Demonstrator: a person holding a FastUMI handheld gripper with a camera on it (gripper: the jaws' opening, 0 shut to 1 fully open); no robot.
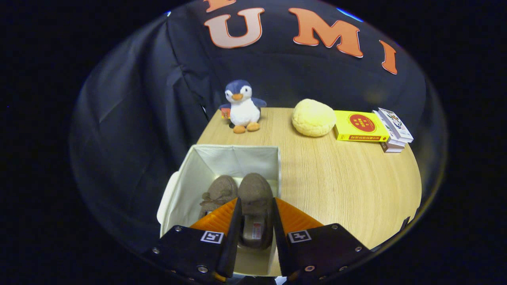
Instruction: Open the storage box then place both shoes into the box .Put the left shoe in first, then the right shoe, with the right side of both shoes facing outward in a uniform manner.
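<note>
An open white fabric storage box (206, 160) stands at the table's near left corner. One brown shoe (218, 192) with a bow lies inside it on the left. A second brown shoe (255, 192) sits beside it on the right, toe pointing away, its opening towards me. My gripper (256, 206) hovers over the box with its orange fingers (291, 217) on either side of this second shoe's heel part, pressing on it. The box's lid hangs folded down outside its left wall (164, 202).
On the wooden table (340, 186), beyond the box, stand a plush penguin (241, 107), a round yellow cushion (313, 117) and a yellow book (359, 126) beside a small stack of books (394, 130).
</note>
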